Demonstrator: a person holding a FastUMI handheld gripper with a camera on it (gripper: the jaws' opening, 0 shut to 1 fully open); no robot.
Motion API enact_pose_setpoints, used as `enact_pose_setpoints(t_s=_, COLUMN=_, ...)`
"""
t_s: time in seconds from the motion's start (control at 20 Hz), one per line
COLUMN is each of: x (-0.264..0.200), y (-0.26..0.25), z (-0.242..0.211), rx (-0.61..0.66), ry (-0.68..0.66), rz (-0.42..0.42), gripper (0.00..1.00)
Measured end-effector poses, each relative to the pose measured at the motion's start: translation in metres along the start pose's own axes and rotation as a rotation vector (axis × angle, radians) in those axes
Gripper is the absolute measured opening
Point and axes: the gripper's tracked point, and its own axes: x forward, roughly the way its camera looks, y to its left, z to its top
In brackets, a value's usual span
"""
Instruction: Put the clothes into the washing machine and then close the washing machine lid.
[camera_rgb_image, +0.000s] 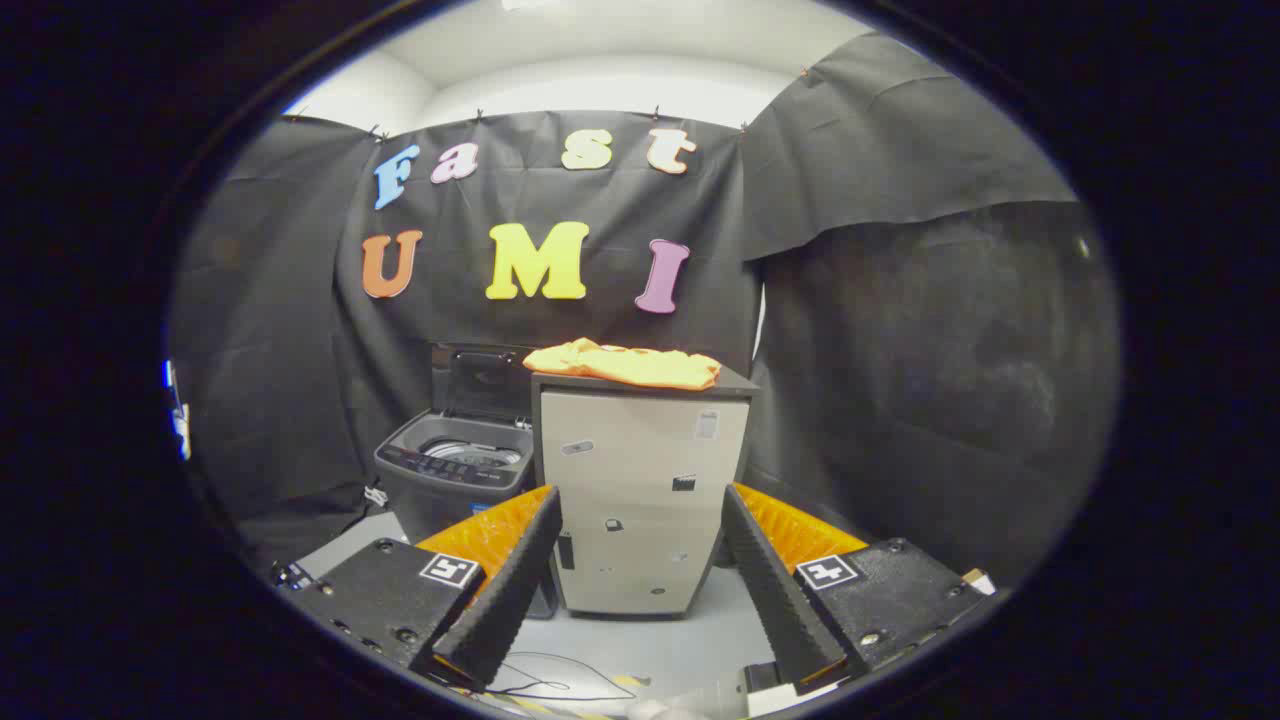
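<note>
Black cloth (900, 330) walls the booth I am working in. Ahead of my fingers stands a pale cabinet (640, 500) with small stickers on its door. Just beside it, on its left, sits the grey washer (455, 470), lid (485, 380) raised upright against the cloth. Orange clothes (625, 363) lie folded on the cabinet's top. My gripper (640, 500) hangs well short of them, fingers (515, 575) spread wide, holding nothing.
</note>
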Motion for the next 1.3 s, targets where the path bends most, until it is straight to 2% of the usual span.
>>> enact_pose_setpoints(t_s=0.75, x=-0.001, y=-0.015, z=-0.005, rx=0.039, ry=0.019, rz=-0.084, gripper=1.00)
enact_pose_setpoints(t_s=1.05, x=0.006, y=-0.012, z=0.018, rx=0.029, ry=0.005, rz=-0.111, gripper=1.00)
enact_pose_setpoints(t_s=1.3, x=0.019, y=-0.013, z=0.063, rx=0.035, ry=-0.006, rz=-0.151, gripper=1.00)
